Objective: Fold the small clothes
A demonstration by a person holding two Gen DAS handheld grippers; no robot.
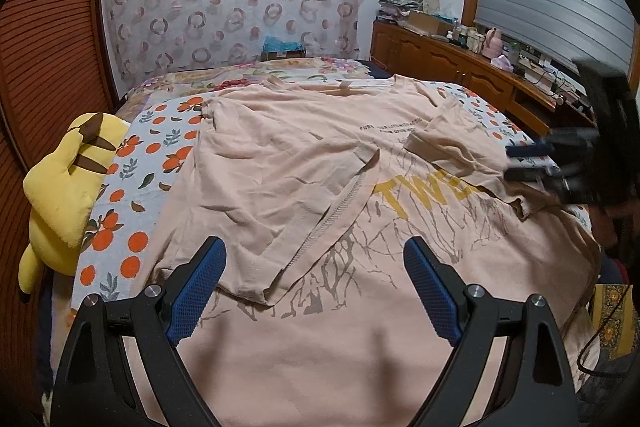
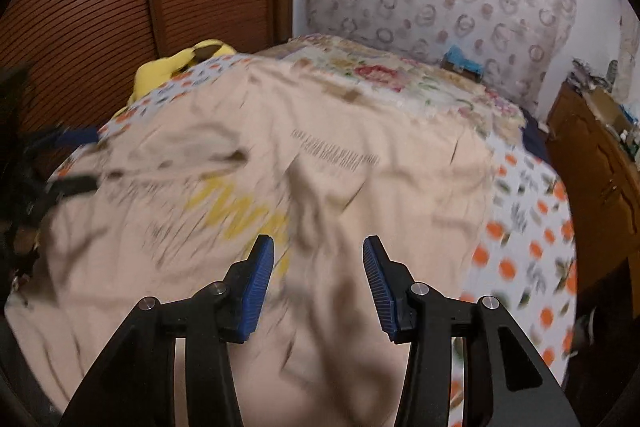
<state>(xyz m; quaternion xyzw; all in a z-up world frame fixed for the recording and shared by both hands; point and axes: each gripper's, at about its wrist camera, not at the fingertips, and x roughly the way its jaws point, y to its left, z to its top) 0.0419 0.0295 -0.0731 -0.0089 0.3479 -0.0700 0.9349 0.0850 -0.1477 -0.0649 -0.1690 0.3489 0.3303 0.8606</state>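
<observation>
A beige T-shirt with yellow lettering and a grey branch print lies spread on the bed, its left side folded over onto the middle. My left gripper is open and empty, just above the folded flap's near corner. The right gripper shows blurred at the right edge, over the shirt's folded right sleeve. In the right wrist view the shirt is blurred below my right gripper, which is open and empty. The left gripper shows blurred at the far left.
The bed has an orange-fruit sheet and a floral quilt behind. A yellow plush toy lies at the bed's left edge against the slatted wooden wall. A cluttered wooden cabinet runs along the right.
</observation>
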